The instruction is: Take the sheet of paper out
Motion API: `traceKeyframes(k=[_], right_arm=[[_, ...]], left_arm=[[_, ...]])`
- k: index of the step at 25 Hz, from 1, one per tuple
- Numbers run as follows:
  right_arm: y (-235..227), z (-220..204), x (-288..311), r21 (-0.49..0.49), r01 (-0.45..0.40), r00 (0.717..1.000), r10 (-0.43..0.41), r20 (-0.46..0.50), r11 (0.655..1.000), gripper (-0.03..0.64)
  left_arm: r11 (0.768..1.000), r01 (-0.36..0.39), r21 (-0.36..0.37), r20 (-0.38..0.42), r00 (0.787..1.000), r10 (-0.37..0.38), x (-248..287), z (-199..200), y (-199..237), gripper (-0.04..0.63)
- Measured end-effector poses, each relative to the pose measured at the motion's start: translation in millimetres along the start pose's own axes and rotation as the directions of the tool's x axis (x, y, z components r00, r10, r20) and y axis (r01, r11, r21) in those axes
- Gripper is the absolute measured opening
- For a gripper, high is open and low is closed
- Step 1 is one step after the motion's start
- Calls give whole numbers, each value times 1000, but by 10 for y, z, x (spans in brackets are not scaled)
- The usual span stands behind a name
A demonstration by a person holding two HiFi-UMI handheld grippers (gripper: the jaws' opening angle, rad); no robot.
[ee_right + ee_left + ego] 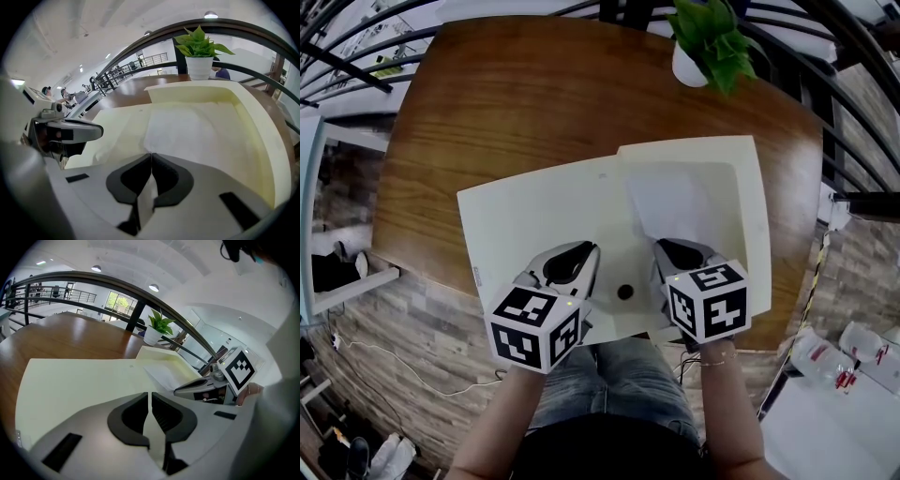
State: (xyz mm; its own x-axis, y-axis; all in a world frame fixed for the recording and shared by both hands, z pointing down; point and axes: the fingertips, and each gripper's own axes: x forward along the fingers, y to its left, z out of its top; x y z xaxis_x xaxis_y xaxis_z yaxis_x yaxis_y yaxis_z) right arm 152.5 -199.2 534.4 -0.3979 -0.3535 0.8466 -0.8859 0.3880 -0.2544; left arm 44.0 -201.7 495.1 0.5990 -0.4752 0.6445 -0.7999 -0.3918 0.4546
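A cream folder (534, 216) lies open on the wooden table (516, 103), its left flap flat and its right half forming a shallow pocket. In that pocket rests the white sheet of paper (675, 202). My right gripper (670, 246) is at the sheet's near edge, and in the right gripper view it (151, 157) is shut on the paper (187, 131), with white sheet showing between the jaws. My left gripper (581, 248) is shut on the near edge of the folder's left flap (79, 380), seen from its own view (149, 397).
A potted green plant (708, 47) in a white pot stands at the table's far right edge. A black railing runs behind the table. A small black round fastener (624, 292) sits on the folder between the grippers. The table's near edge is right under my hands.
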Motion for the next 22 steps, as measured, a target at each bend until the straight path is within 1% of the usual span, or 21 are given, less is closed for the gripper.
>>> traceKeyframes(k=[10, 22], right_arm=[[80, 123, -154, 35, -10, 996, 6, 89, 999, 29], [423, 209, -327, 38, -25, 986, 18, 166, 999, 29]], left_arm=[[1000, 18, 17, 9, 1000, -18, -123, -46, -34, 35], [999, 21, 42, 49, 999, -23, -442, -87, -10, 35]])
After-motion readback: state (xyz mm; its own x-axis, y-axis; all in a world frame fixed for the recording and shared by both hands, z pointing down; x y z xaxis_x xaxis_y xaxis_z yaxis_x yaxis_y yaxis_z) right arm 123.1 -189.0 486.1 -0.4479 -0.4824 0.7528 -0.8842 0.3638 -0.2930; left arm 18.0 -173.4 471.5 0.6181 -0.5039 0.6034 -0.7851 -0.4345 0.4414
